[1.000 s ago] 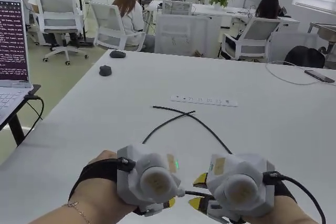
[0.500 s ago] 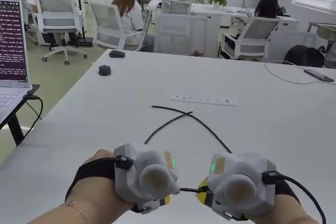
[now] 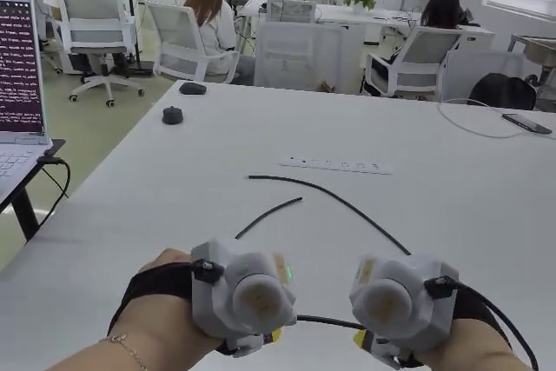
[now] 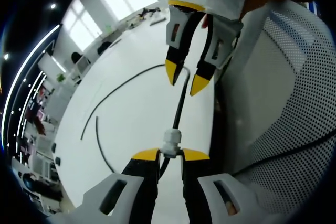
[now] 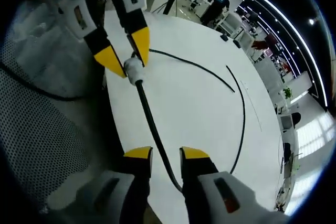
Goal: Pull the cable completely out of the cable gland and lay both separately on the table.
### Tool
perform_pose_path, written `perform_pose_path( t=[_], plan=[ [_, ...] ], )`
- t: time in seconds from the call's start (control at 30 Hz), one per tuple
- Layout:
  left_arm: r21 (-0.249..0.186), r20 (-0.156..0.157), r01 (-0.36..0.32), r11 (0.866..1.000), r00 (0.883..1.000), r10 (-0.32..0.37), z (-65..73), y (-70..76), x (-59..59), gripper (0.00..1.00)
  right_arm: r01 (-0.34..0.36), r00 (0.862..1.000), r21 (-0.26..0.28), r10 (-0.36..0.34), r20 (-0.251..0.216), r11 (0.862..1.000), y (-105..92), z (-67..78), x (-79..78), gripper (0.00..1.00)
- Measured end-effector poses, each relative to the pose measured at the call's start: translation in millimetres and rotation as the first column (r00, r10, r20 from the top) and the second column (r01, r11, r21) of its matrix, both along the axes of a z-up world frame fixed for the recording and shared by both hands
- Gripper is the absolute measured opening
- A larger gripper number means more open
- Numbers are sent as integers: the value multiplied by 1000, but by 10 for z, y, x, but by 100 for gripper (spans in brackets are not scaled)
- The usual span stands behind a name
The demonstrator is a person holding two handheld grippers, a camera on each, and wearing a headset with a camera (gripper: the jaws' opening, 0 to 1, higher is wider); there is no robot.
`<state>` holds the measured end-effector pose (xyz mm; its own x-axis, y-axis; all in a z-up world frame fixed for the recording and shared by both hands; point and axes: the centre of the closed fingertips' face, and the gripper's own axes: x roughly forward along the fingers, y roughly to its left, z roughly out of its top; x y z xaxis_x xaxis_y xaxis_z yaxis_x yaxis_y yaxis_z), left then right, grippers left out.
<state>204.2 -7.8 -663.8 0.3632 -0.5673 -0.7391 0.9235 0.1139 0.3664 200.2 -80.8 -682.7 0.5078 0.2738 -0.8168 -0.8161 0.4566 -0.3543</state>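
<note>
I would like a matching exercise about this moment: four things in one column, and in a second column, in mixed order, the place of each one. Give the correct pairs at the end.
Things
1. cable gland
2. black cable
3. power strip
4. laptop

Places
A. open, at the left edge of the head view, beside the table
B. flat on the table, beyond the cable
C. between the jaws of the left gripper
D. between the jaws of the right gripper, then across the table

Pairs: 1-C; 2-D; 3-B; 4-A
</note>
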Motion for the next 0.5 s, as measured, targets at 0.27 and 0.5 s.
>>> perform_pose_path(
  t=[0.27,0.5],
  plan=[
    [-15,8,44,999,999,-44,22,-81,-69,16,-189,981,118,182,68,975,469,185,-118,20],
    [-20,10,65,998,998,-65,34,-119,-94,16,-197,979,123,189,74,973,470,197,-109,4]
  ],
)
